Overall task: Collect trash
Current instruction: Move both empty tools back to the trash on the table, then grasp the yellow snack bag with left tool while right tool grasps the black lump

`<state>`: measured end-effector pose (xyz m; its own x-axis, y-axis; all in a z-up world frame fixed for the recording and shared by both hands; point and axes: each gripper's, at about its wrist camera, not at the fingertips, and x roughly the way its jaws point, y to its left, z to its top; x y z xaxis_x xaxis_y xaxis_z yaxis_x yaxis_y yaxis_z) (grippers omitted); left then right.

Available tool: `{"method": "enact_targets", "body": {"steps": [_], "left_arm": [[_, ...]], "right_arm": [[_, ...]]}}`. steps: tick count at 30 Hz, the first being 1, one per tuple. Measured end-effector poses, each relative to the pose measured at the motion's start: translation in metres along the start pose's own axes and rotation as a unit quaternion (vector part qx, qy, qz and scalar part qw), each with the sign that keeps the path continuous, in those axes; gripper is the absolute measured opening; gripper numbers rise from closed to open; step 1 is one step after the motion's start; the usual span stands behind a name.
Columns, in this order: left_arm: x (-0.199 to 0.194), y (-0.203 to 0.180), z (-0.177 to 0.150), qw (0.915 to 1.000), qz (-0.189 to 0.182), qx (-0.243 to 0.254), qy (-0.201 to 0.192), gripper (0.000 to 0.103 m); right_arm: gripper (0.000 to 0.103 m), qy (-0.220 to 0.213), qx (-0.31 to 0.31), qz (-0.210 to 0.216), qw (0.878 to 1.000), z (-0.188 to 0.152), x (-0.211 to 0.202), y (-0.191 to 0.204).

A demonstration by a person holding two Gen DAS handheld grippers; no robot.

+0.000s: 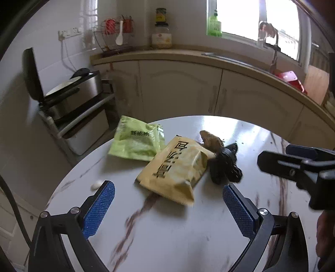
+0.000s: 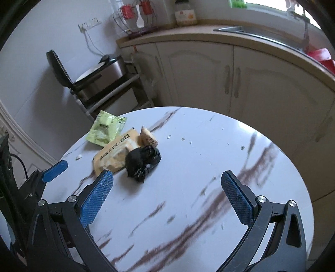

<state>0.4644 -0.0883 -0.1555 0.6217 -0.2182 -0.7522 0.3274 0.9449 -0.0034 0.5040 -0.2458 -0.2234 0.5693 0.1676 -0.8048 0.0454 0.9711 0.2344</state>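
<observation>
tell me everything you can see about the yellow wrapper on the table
The yellow wrapper is a flat, crinkled, glossy packet, plastic by the look of it, with large dark printed characters and a serrated near edge. It lies on the white marbled table, looking puffed yet empty. Its far corner overlaps the green wrapper; the crumpled black bag rests against its right side, and a brown scrap lies at its far right corner. No fingers touch it.

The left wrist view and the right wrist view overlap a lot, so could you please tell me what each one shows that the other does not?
Only the left wrist view shows the window and the green bottle on its sill. Only the right wrist view shows the crumbs on the table's far right part. Both show the round table, the green packet, the yellow packet, the black bag, the open left claw and the open right claw.
</observation>
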Motion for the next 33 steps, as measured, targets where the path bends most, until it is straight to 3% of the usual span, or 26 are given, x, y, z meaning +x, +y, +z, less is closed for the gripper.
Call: {"method": "enact_targets", "body": {"steps": [4, 8, 10, 15, 18, 20, 22, 25, 33], "left_arm": [[0.022, -0.009, 0.01, 0.9997, 0.001, 0.015, 0.018, 0.094], [0.054, -0.008, 0.03, 0.9986, -0.018, 0.015, 0.047, 0.068], [0.058, -0.007, 0.034, 0.9985, -0.028, 0.009, 0.047, 0.063], [0.056, -0.005, 0.032, 0.9985, -0.038, 0.005, 0.04, 0.041], [0.054, 0.002, 0.031, 0.998, -0.049, -0.015, 0.038, 0.035], [0.054, 0.002, 0.029, 0.9978, -0.052, -0.019, 0.037, 0.033], [0.053, 0.002, 0.024, 0.9977, -0.053, -0.018, 0.038, 0.032], [0.047, 0.003, 0.02, 0.9975, -0.057, -0.017, 0.037, 0.03], [0.024, 0.006, 0.003, 0.9957, -0.076, -0.039, 0.034, 0.026]], "right_arm": [[0.1, 0.012, -0.007, 0.0, 1.0, 0.008, 0.017, 0.001], [0.099, 0.017, -0.01, 0.003, 1.0, 0.011, 0.025, 0.0], [0.099, 0.02, -0.011, 0.005, 1.0, 0.013, 0.029, 0.0], [0.095, 0.03, -0.02, 0.013, 0.999, 0.016, 0.039, 0.008], [0.085, 0.042, -0.029, 0.015, 0.999, 0.016, 0.049, 0.016], [0.068, 0.053, -0.039, 0.009, 0.998, 0.014, 0.057, 0.022], [0.065, 0.052, -0.043, 0.008, 0.998, 0.012, 0.059, 0.024], [0.044, 0.055, -0.05, 0.023, 0.997, 0.006, 0.053, 0.026], [0.041, 0.044, -0.054, 0.027, 0.997, -0.019, 0.028, 0.015]]}}
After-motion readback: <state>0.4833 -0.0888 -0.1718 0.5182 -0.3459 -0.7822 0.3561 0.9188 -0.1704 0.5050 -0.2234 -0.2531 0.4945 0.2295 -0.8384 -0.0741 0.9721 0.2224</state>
